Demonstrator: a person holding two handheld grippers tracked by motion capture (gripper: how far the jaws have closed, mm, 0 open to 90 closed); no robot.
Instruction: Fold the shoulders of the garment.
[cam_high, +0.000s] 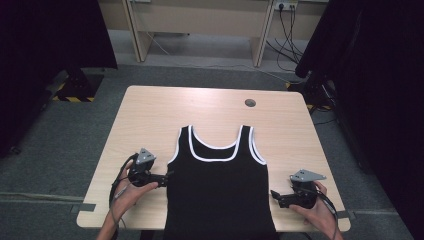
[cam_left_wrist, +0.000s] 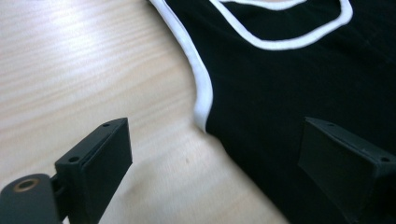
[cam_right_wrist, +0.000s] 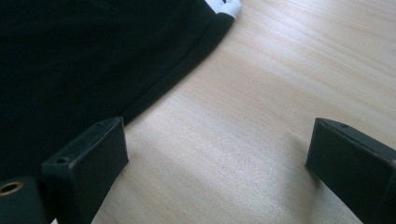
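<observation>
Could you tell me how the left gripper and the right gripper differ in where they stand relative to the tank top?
The left gripper reaches the tank top at its side edge just below the armhole; one jaw is over the cloth. The right gripper sits lower down the other side, with bare table between its jaws. Both are open and hold nothing.

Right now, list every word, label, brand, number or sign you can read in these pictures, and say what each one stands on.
None: no readable text anywhere.
Black sleeveless top with white trim: no print or label visible.
Light wooden table: bare of writing.
Yellow-and-black hazard stripes on the floor at the far left: a warning pattern, no words.
Both black two-jaw grippers, left gripper and right gripper: no markings legible.
</observation>
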